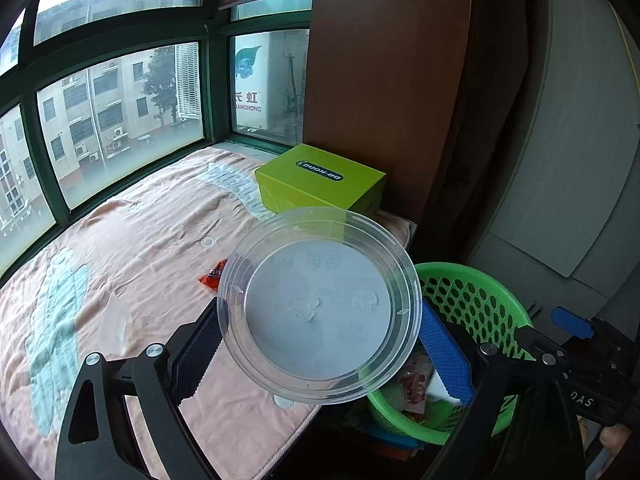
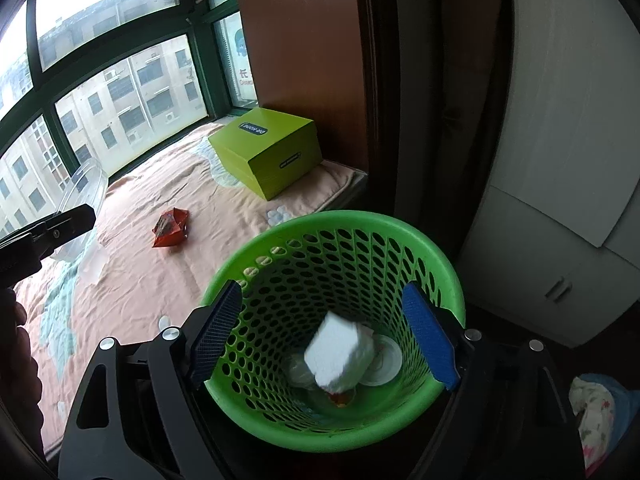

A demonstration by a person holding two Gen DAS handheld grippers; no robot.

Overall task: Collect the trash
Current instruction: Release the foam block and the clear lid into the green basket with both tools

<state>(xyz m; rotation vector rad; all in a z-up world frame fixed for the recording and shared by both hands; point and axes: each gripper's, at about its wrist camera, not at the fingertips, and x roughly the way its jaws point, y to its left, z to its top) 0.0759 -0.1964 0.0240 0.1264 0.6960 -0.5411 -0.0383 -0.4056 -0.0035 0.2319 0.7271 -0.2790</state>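
Looking down my left hand-held gripper [image 1: 320,344], I've got a clear plastic bowl [image 1: 319,305] pinched between the two blue pads, tipped so its flat bottom faces the camera. It's angled downward over the edge of the bed [image 1: 140,248], with the green basket [image 1: 472,300] just beside and partly behind the bowl on the right.

My right hand-held gripper [image 2: 324,334] also points down, straight into the basket [image 2: 360,240], and it's spread wide with nothing between the pads. Below it there's a white block [image 2: 338,350] in the basket, on top of other rubbish, plus a white lid [image 2: 384,360].

In the right view the left gripper pokes in from the left edge with the bowl [image 2: 84,188], and a bit of hand shows below it.

Still on the bed: a red wrapper [image 2: 171,227] out in the open, a clear scrap [image 1: 114,320], and a lime box [image 2: 266,148] near the window.
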